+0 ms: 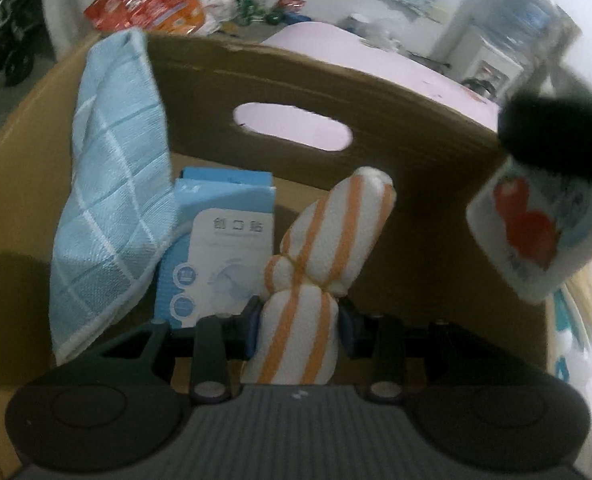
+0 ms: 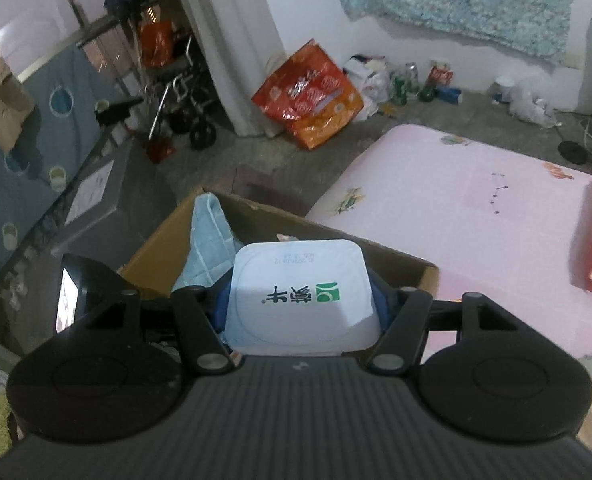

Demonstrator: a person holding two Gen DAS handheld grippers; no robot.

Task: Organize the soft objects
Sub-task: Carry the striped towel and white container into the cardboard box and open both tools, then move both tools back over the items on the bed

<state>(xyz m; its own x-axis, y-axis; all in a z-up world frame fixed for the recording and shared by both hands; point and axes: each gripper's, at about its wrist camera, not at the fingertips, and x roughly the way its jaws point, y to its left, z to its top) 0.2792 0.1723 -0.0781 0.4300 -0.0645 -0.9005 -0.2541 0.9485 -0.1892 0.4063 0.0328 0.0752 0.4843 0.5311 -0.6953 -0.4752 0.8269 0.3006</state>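
The left gripper point(image 1: 300, 322) pinches the soft, light striped towel roll point(image 1: 320, 276) at its tied waist inside the cardboard box point(image 1: 416, 120), while the right gripper point(image 2: 300, 312) clamps a stiffer, crushable yogurt cup point(image 2: 300, 300) above the box's right rim.

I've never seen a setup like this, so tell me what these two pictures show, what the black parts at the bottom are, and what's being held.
Each picture comes from a camera mounted on handheld tongs, one per hand, looking along the fingers. The left tongs squeeze a striped cloth roll inside a cardboard box, beside a blue towel and a blue packet. The right tongs grip a white yogurt cup above that box. A pink mat lies on the floor.
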